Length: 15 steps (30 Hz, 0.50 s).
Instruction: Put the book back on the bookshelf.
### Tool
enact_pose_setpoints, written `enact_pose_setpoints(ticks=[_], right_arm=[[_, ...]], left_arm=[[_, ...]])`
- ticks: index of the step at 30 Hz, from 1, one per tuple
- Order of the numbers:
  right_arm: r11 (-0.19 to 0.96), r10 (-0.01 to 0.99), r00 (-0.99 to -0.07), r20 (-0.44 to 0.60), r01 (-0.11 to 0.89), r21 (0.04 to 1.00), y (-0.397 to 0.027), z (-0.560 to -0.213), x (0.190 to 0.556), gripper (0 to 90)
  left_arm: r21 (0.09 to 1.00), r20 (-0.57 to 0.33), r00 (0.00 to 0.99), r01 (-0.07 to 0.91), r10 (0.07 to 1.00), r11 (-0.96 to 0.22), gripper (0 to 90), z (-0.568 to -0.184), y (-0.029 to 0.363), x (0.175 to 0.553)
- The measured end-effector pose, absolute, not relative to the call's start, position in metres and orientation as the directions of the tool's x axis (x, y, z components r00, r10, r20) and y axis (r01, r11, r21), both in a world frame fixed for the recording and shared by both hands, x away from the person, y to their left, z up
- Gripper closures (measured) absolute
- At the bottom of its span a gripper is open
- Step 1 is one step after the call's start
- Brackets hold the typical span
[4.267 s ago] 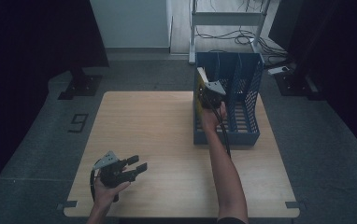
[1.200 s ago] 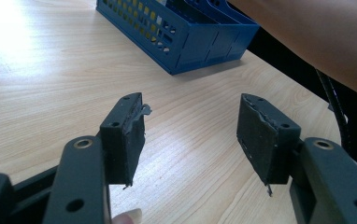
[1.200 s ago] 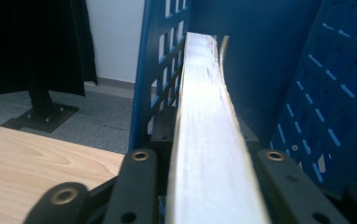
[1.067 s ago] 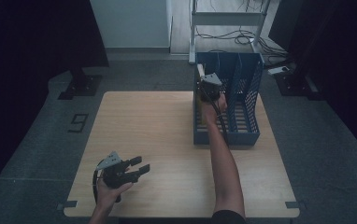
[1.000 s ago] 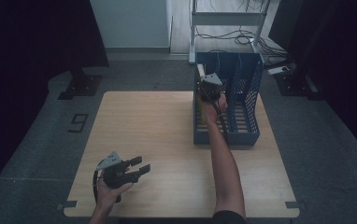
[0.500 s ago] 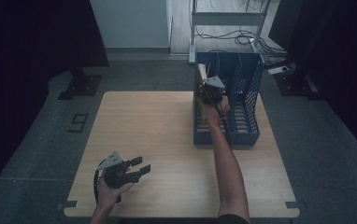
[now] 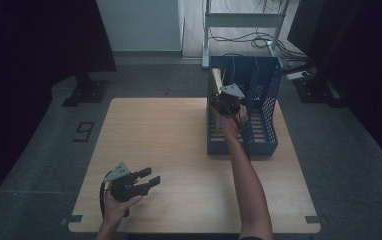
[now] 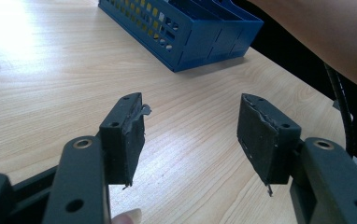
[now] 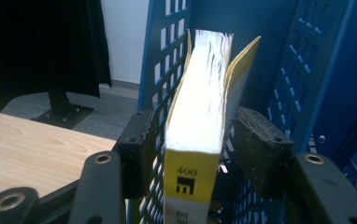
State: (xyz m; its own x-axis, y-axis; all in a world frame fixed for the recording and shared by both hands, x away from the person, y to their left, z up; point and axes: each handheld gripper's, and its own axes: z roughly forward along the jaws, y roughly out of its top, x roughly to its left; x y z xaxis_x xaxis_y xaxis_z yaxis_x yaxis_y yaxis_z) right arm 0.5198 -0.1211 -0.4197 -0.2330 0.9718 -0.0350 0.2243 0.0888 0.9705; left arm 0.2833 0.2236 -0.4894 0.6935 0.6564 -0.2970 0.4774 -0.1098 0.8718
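Observation:
A thick yellow book stands upright in the left compartment of the blue file rack. My right gripper straddles it. Its jaws have just been opening, and a small gap shows between each pad and the covers. From above, the right gripper sits over the rack just behind the book. My left gripper rests low over the table's front left. It is open, and the left gripper has only bare wood between its pads.
The wooden table carries the rack at its back right. The rack's other compartments hold nothing I can see. A metal stand with cables is on the floor beyond the table.
The right gripper has drawn back a little toward the person while the book stays standing in the rack. The left gripper has not moved.

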Motion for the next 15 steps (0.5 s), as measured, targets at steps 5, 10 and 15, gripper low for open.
enact_pose_setpoints(ticks=[5, 10, 15], right_arm=[[0.095, 0.967, -0.25, -0.039, 0.215, 0.972, -0.122, -0.419, 0.513, 46.9], [0.085, 0.964, -0.264, -0.028, 0.21, 0.974, -0.124, -0.418, 0.503, 46.7], [0.083, 0.959, -0.282, -0.02, 0.211, 0.974, -0.125, -0.415, 0.488, 46.6]], left_arm=[[0.872, -0.294, 0.696, 0.476, 0.655, -0.115, 41.4, -0.489, 0.222, 0.283], [0.872, -0.294, 0.695, 0.475, 0.656, -0.113, 41.4, -0.489, 0.222, 0.283], [0.871, -0.293, 0.694, 0.477, 0.657, -0.116, 41.4, -0.489, 0.223, 0.283]])
